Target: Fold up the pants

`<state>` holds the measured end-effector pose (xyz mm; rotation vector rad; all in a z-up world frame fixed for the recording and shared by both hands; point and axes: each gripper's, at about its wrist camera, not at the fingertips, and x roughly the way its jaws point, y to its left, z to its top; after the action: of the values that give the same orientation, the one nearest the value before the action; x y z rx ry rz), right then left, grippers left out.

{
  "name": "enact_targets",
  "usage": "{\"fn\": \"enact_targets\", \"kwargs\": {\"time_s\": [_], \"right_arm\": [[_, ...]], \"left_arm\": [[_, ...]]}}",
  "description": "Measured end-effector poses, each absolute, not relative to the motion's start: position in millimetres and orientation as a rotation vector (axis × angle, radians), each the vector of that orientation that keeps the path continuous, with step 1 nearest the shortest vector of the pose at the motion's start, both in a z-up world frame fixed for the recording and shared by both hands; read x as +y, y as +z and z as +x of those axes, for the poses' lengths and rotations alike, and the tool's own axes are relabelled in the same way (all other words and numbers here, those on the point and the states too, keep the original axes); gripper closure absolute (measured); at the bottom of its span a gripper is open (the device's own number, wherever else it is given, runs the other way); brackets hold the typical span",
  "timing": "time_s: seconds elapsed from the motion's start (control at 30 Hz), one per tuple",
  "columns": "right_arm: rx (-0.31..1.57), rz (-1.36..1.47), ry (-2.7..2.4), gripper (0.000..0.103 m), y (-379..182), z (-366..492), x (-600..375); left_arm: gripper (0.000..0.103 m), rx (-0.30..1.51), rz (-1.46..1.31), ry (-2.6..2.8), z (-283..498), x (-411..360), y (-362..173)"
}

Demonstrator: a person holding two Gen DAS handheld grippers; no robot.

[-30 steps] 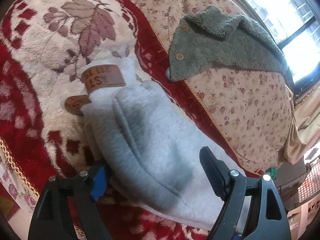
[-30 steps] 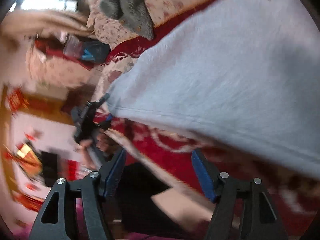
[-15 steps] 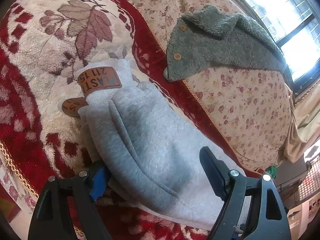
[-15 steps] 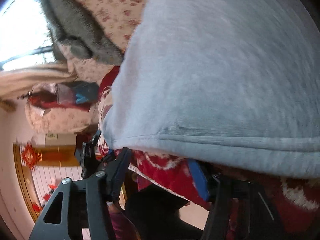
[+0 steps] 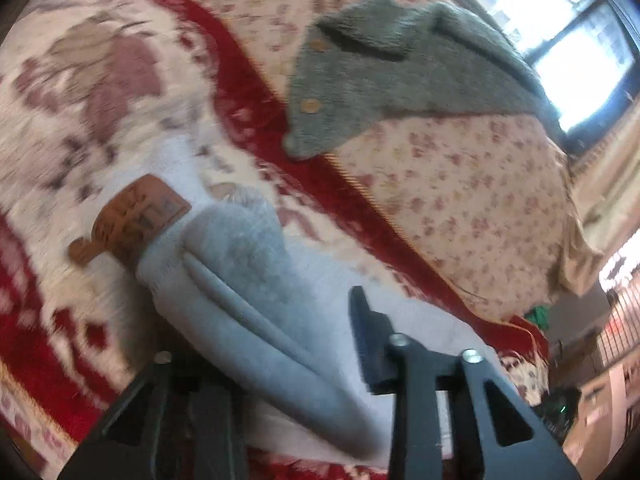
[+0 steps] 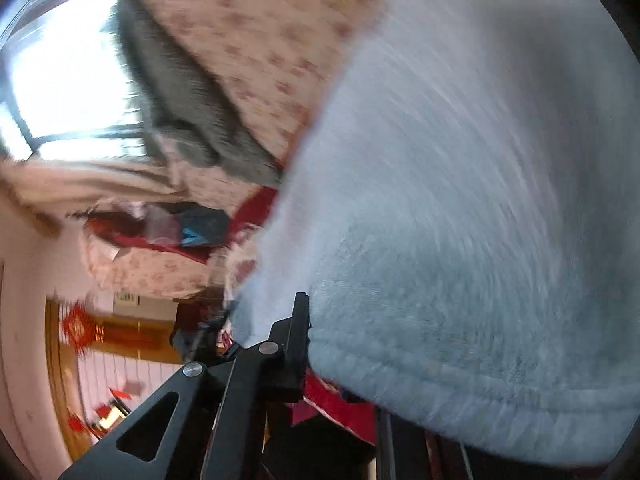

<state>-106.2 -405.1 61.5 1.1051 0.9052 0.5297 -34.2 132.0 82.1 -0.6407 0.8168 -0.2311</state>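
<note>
Our left tongs (image 5: 280, 364) sit narrowed around the pants (image 5: 256, 304) edge, and our right tongs (image 6: 344, 364) grip the hem that fills their view. The thick fleece between the fingers could slip, and a dragged fold might bunch the red blanket (image 5: 48, 344) underneath.

pants (image 5: 248, 280) lie on blanket (image 5: 80, 120); jacket (image 5: 400, 76) behind them on floral cover (image 5: 460, 184), window (image 5: 560, 40) beyond.
</note>
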Motion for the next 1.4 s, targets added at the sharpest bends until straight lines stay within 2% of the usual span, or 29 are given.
{"fn": "enact_targets", "kwargs": {"time_s": [0.1, 0.2, 0.23, 0.27, 0.3, 0.43, 0.6, 0.63, 0.7, 0.8, 1.0, 1.03, 1.07, 1.1, 1.17, 1.2, 1.23, 1.3, 1.4], "right_arm": [[0.846, 1.043, 0.564, 0.092, 91, -114, -417], [0.896, 0.943, 0.57, 0.092, 93, -127, -412], [0.925, 0.917, 0.56, 0.092, 86, -131, -406], [0.95, 0.896, 0.547, 0.092, 77, -134, -404], [0.981, 0.877, 0.528, 0.092, 66, -135, -401], [1.072, 0.767, 0.471, 0.089, 36, -135, -388], [1.084, 0.737, 0.471, 0.088, 39, -128, -379], [1.088, 0.746, 0.467, 0.088, 37, -125, -378], [1.086, 0.755, 0.463, 0.088, 35, -122, -372], [1.076, 0.725, 0.477, 0.088, 36, -115, -356], [1.087, 0.729, 0.504, 0.087, 36, -103, -347], [1.103, 0.731, 0.51, 0.087, 34, -105, -348], [1.122, 0.735, 0.522, 0.086, 31, -107, -349], [1.133, 0.742, 0.538, 0.086, 29, -110, -351], [1.151, 0.754, 0.572, 0.082, 29, -116, -357], [1.162, 0.751, 0.588, 0.074, 30, -118, -359], [1.169, 0.74, 0.61, 0.055, 33, -123, -363], [1.163, 0.707, 0.635, 0.031, 40, -134, -369], [1.129, 0.578, 0.551, 0.028, 55, -154, -388]], "left_arm": [[0.074, 0.806, -0.63, -0.282, -36, 127, 81], [0.074, 0.873, -0.594, -0.231, -44, 135, 62], [0.07, 0.903, -0.588, -0.188, -46, 141, 52], [0.053, 0.928, -0.59, -0.143, -48, 149, 42], [0.048, 0.937, -0.603, -0.118, -50, 156, 36], [0.048, 0.907, -0.686, -0.134, -53, 173, 33], [0.048, 0.854, -0.421, -0.062, -34, 153, 62], [0.05, 0.845, -0.391, -0.042, -29, 153, 65], [0.064, 0.825, -0.375, -0.023, -19, 156, 71], [0.072, 0.786, -0.36, -0.015, -11, 162, 78], [0.072, 0.812, -0.343, -0.012, 7, 157, 78], [0.069, 0.826, -0.326, 0.006, 6, 157, 74], [0.053, 0.846, -0.323, 0.045, 3, 161, 66], [0.028, 0.867, -0.34, 0.072, 0, 168, 60], [0.014, 0.879, -0.401, 0.116, -11, 183, 53], [0.014, 0.872, -0.428, 0.122, -17, 189, 54], [0.014, 0.864, -0.452, 0.123, -23, 195, 56], [0.012, 0.851, -0.459, 0.158, -36, 200, 65], [0.012, 0.797, -0.388, 0.212, -53, 187, 91]]}}
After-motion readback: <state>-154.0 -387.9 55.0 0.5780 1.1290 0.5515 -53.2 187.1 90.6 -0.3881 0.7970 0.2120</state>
